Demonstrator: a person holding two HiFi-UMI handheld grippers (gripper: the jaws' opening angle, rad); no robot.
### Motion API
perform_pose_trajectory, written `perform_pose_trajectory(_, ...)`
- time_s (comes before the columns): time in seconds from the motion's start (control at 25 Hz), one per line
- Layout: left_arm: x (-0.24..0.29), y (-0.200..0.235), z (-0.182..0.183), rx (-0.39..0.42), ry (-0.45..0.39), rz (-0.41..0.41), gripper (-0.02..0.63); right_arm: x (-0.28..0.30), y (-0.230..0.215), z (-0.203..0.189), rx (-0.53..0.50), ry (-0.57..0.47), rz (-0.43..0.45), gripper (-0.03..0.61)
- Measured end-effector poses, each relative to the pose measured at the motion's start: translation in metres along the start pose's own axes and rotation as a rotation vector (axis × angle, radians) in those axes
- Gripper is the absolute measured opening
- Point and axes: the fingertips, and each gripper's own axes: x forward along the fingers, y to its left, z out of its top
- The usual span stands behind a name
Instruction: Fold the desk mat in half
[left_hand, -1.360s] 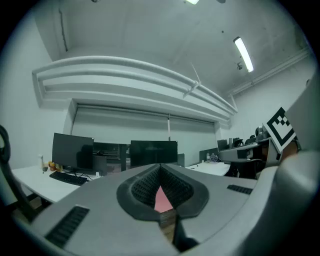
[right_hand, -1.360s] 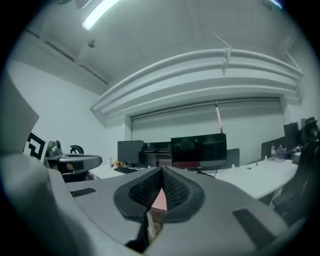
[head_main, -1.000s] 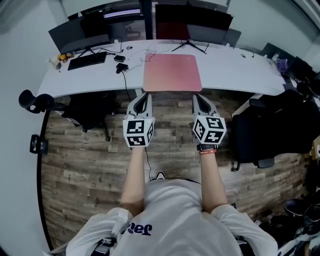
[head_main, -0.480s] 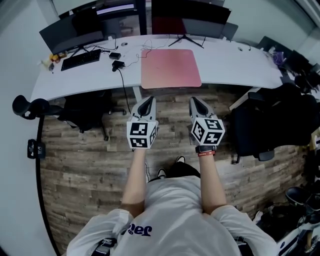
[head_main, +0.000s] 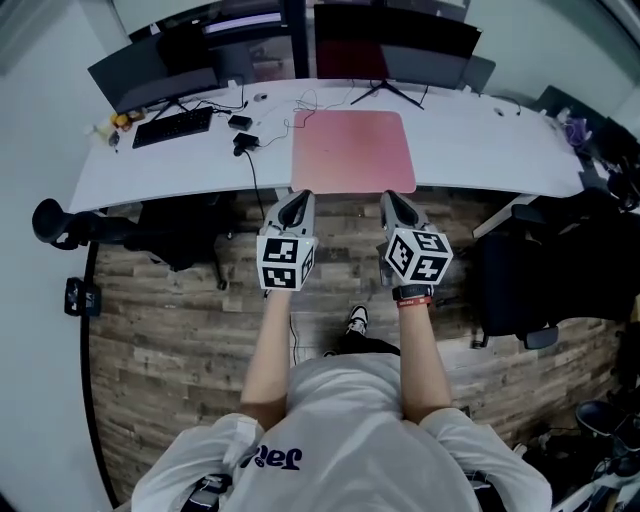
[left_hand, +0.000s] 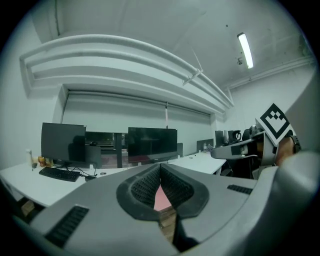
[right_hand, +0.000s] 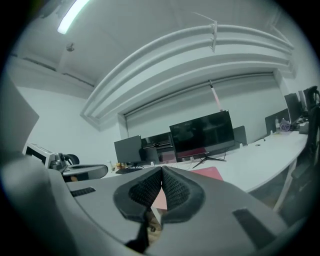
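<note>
**A:** Where is the desk mat lying?

**B:** The pink desk mat (head_main: 353, 150) is lying flat and unfolded on a long white desk (head_main: 480, 140). Its near edge is running along the desk's front edge. A dark monitor (head_main: 395, 40) is standing behind it, and a black keyboard (head_main: 172, 126) is sitting well off to its left.

**A:** What is the person doing?

**B:** Seen from above, a person in a white T-shirt is standing on a wood-plank floor (head_main: 170, 330) and facing the desk. Both forearms are reaching forward, side by side, with a gripper in each hand.

**A:** Where are the grippers pointing?

**B:** The left gripper (head_main: 299, 196) is lining up with the mat's near left corner. The right gripper (head_main: 390, 197) is lining up with its near right corner. Both tips are hovering over the floor, just at the desk's front edge.

**A:** Are the jaws holding anything?

**B:** No. In the left gripper view, the ribbed pads of the left gripper (left_hand: 160, 166) are pressing together at the tip with nothing between them. A sliver of pink mat (left_hand: 161, 198) is showing through the gap lower down. In the right gripper view, the right gripper (right_hand: 162, 170) is likewise closed and empty, with the mat (right_hand: 207, 173) lying ahead on the desk.
</note>
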Motion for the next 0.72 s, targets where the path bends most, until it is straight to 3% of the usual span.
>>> perform_pose_trajectory(0.28, 0.068, 0.015, 0.014, 0.001, -0.001, 0.031, 0.020, 0.061, -0.038, 0.025, 0.011, -0.006, 0.026, 0.014)
perform_pose_trajectory(0.72, 0.160, 0.016, -0.025, -0.060, 0.044, 0.064, 0.020, 0.141, -0.105, -0.009, 0.041, 0.080, 0.031, 0.014)
